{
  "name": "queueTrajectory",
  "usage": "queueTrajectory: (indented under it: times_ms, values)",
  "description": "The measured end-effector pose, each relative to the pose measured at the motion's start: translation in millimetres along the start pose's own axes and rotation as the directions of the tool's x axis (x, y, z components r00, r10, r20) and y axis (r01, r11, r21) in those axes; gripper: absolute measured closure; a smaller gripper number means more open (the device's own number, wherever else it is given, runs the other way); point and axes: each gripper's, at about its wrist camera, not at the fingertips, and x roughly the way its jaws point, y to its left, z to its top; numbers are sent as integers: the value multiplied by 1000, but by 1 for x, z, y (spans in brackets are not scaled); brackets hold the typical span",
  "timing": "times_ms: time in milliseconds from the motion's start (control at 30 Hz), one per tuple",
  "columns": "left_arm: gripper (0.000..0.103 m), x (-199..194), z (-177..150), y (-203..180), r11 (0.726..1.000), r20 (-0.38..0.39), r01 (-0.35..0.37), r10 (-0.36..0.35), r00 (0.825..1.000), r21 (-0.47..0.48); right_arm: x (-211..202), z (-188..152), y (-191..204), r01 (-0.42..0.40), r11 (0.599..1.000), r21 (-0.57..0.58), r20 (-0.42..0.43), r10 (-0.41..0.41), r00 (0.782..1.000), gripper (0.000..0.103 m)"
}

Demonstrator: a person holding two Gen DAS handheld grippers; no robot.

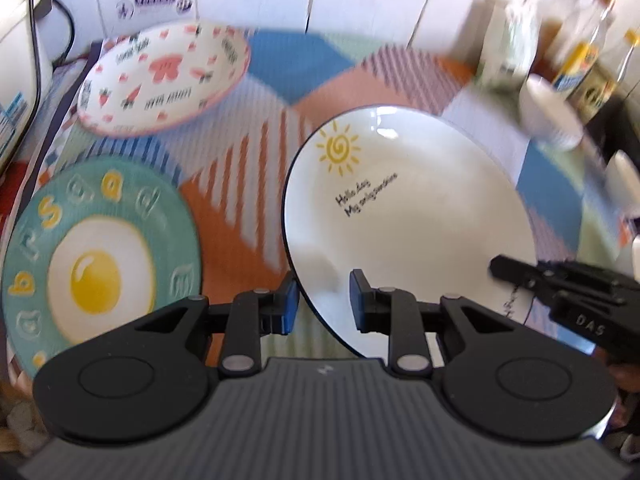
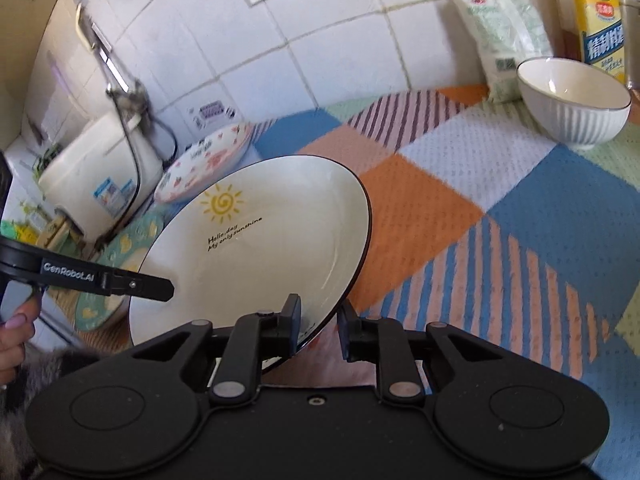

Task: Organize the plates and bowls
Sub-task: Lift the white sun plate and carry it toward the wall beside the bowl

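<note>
Plates remain unstacked: both grippers, left (image 1: 323, 304) and right (image 2: 318, 328), clamp the sun plate (image 1: 420, 216) by its rim; egg plate (image 1: 100, 264) at nine o'clock, patterned plate (image 1: 164, 76) at eleven, bowl (image 2: 574, 102) at two.

A patchwork cloth (image 2: 500, 184) of blue, orange and striped squares covers the worktop. On it, in the right wrist view, a ribbed white bowl (image 2: 574, 102) stands upper right, a pink-patterned plate (image 2: 202, 168) left of centre, an egg plate (image 1: 100, 264) beside it.
</note>
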Motion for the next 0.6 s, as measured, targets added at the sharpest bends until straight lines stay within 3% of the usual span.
queueTrajectory:
  times_ms: [333,600]
  values:
    - [79,19,36,-22,994,55,-10,4,998,109,9,20,-25,17,999,49,80,-20,997,79]
    - [79,51,84,-27,989,77,-30,19,997,145,23,59,-37,48,998,41,123,-52,991,79]
